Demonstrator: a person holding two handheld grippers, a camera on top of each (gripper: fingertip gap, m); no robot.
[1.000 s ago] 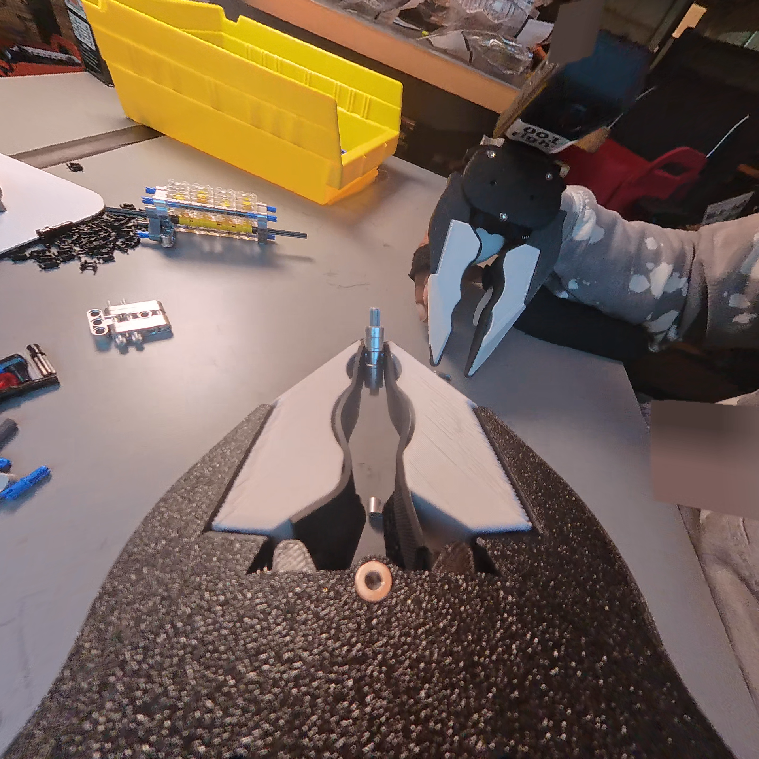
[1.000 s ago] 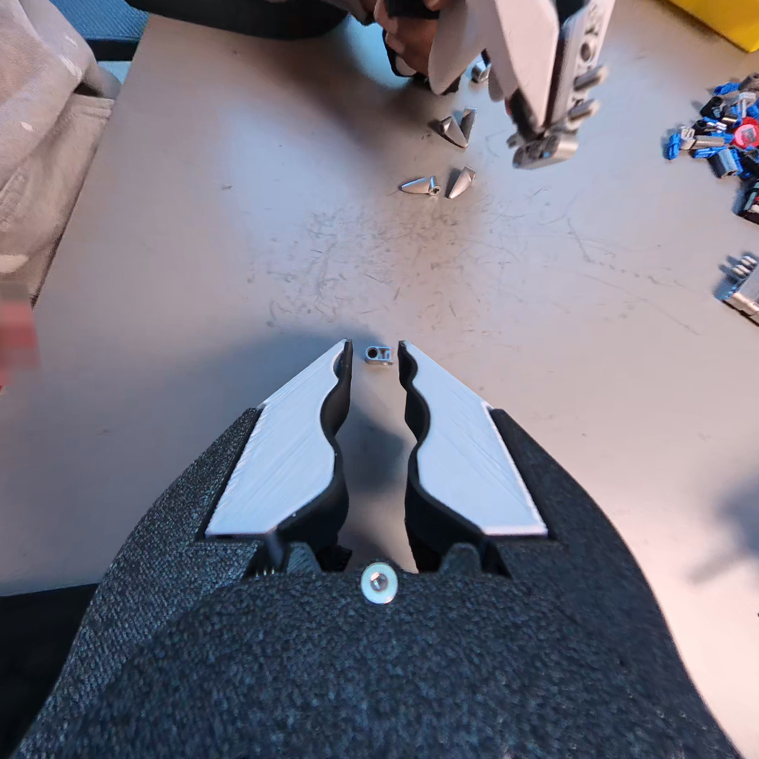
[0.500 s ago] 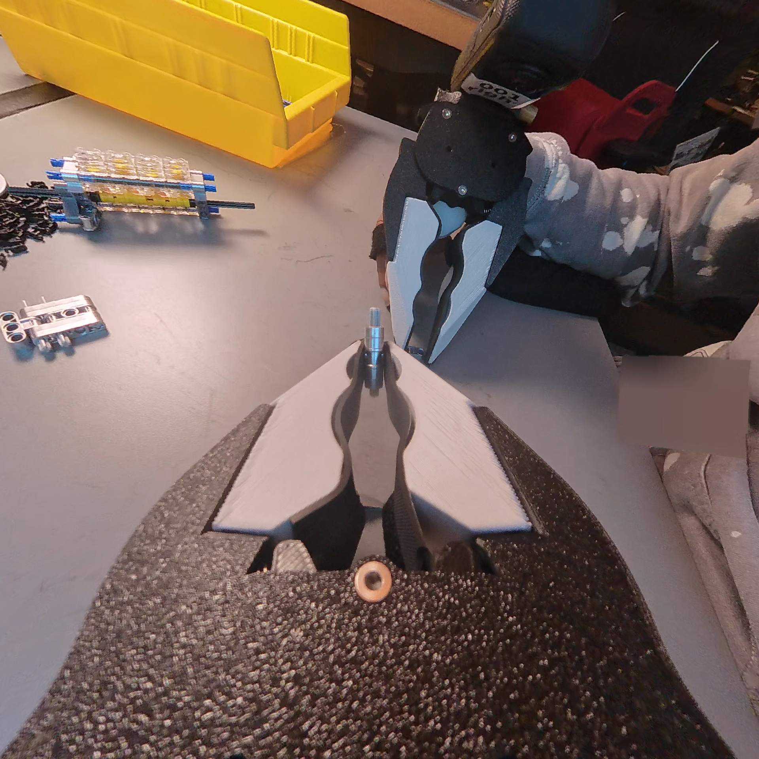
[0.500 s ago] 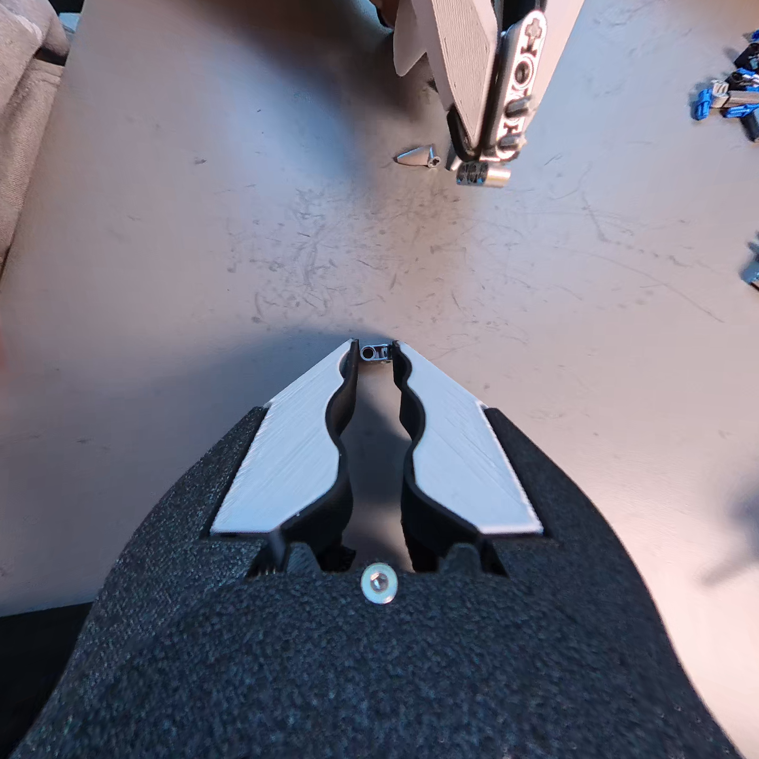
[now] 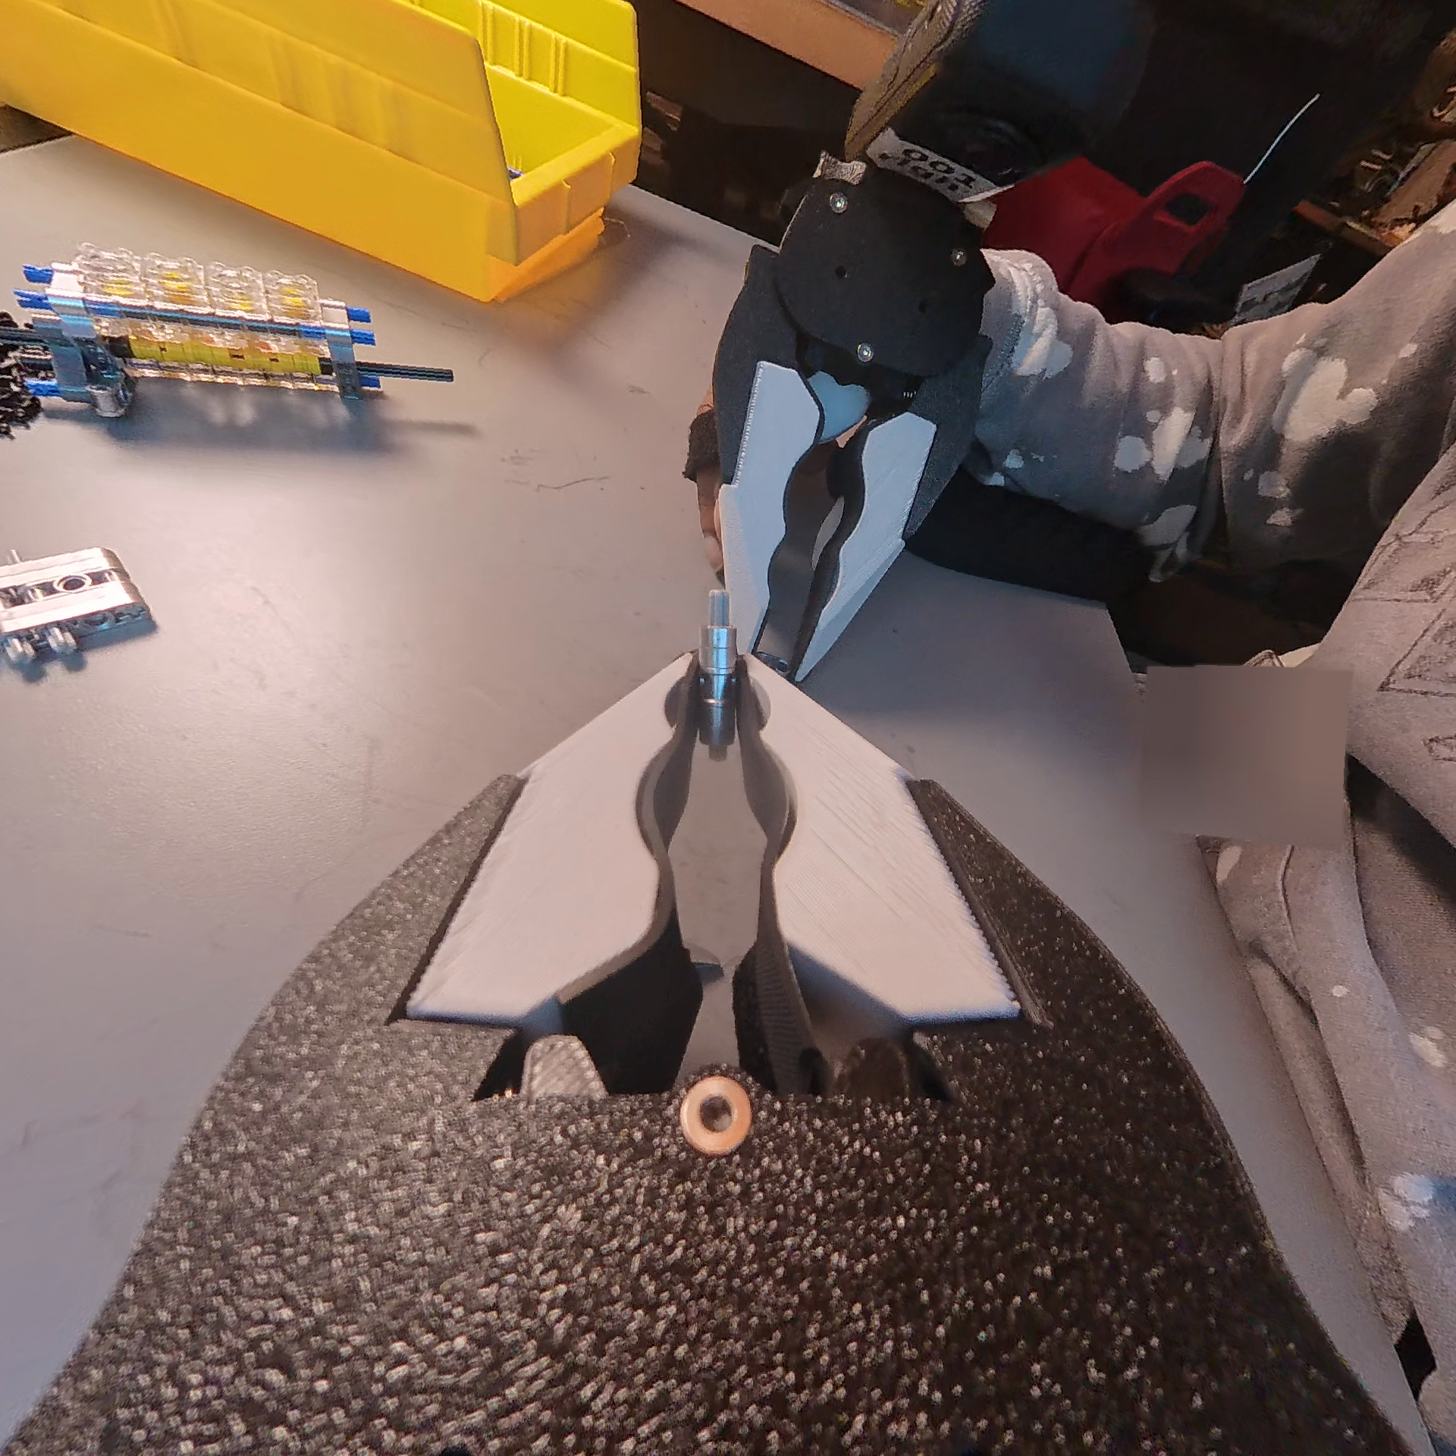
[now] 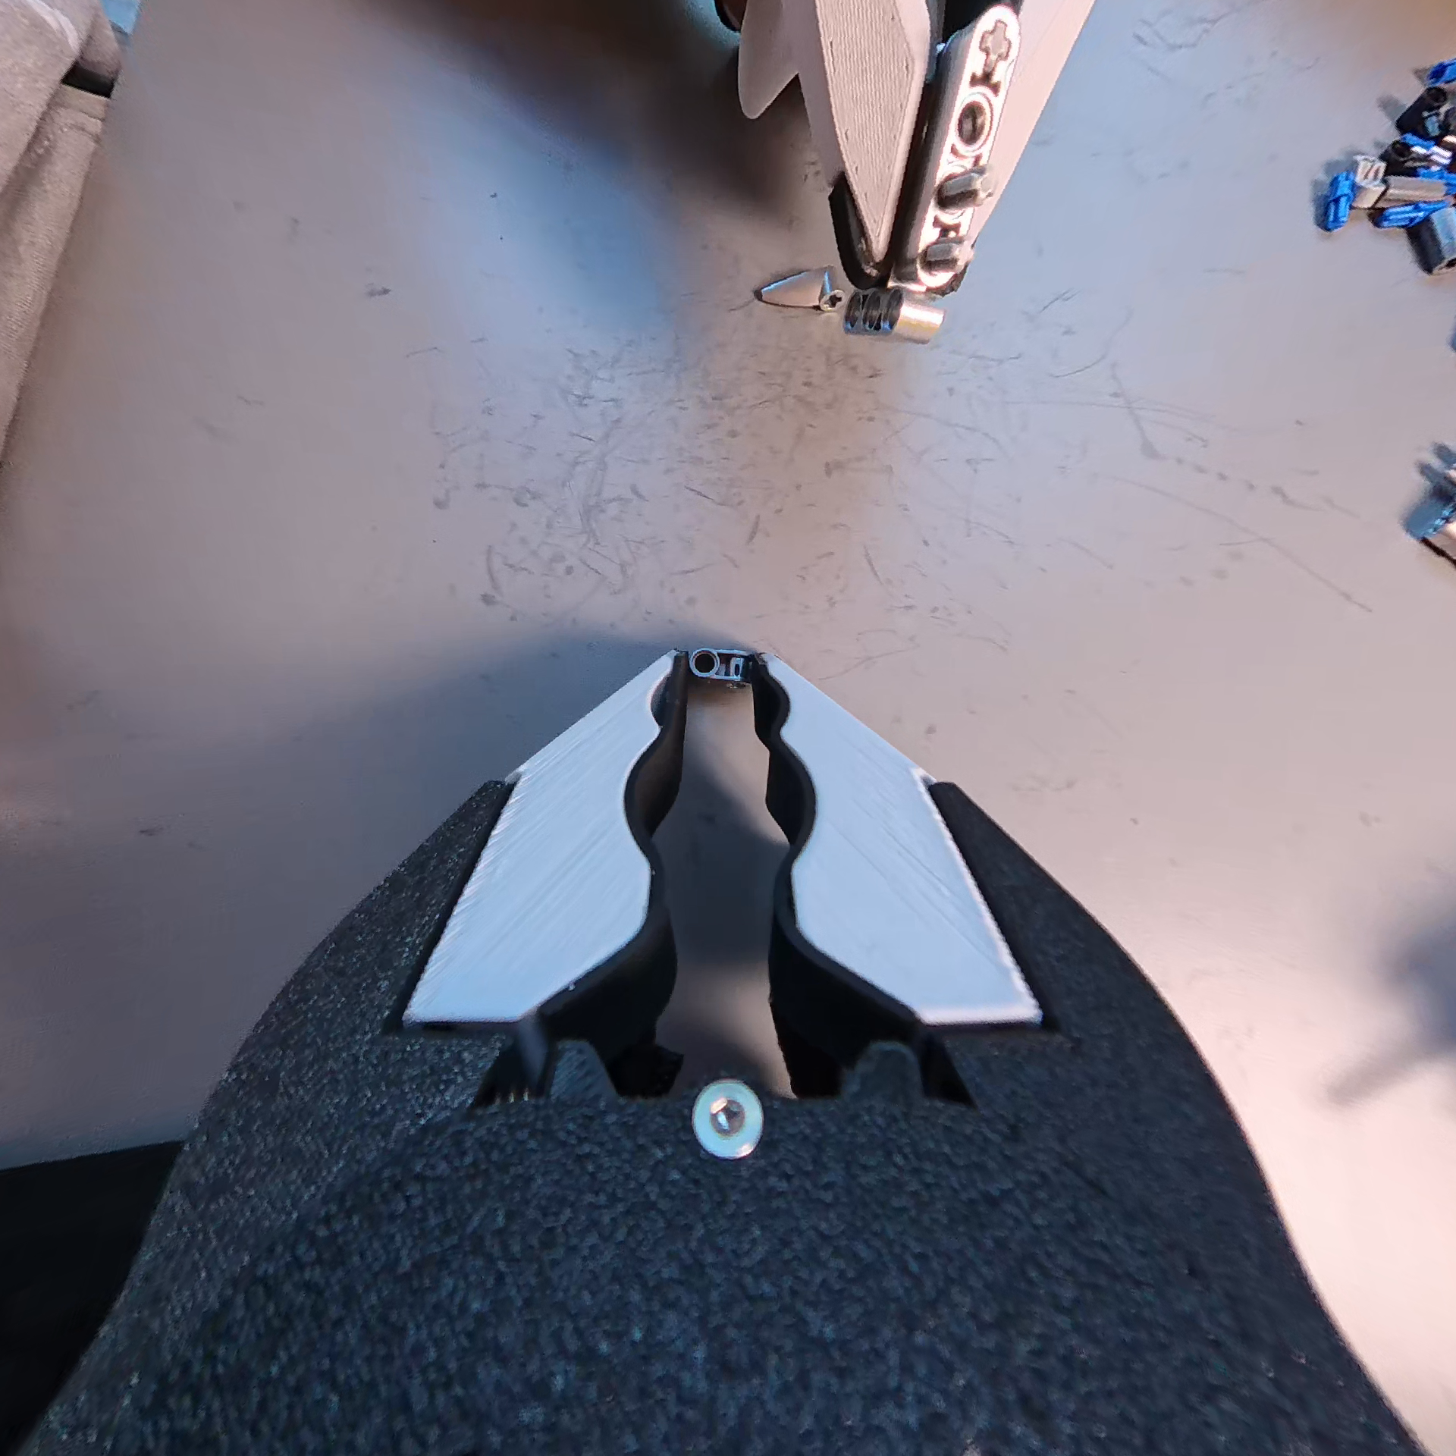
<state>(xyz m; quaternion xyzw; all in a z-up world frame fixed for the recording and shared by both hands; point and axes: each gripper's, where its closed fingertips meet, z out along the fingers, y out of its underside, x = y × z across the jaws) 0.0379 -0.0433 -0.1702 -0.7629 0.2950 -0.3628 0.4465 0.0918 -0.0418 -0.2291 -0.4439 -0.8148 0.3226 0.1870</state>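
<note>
Right gripper [image 6: 721,658] closed since earlier frame, now clamped on connector [image 6: 715,663] at centre; left gripper [image 5: 718,670] clamped on beam [image 5: 717,670]. Lift connector gently, keeping squeeze steady.

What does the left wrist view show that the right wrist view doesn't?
Only the left wrist view: the yellow bin, the clear-brick assembly, and a person's mottled sleeve.

Only the right wrist view: a grey cone piece on the table beside the left gripper's tips, and loose blue and grey pieces.

Both: the left gripper shut on a grey pinned beam, the right gripper shut on a small grey connector, and the grey table.
</note>
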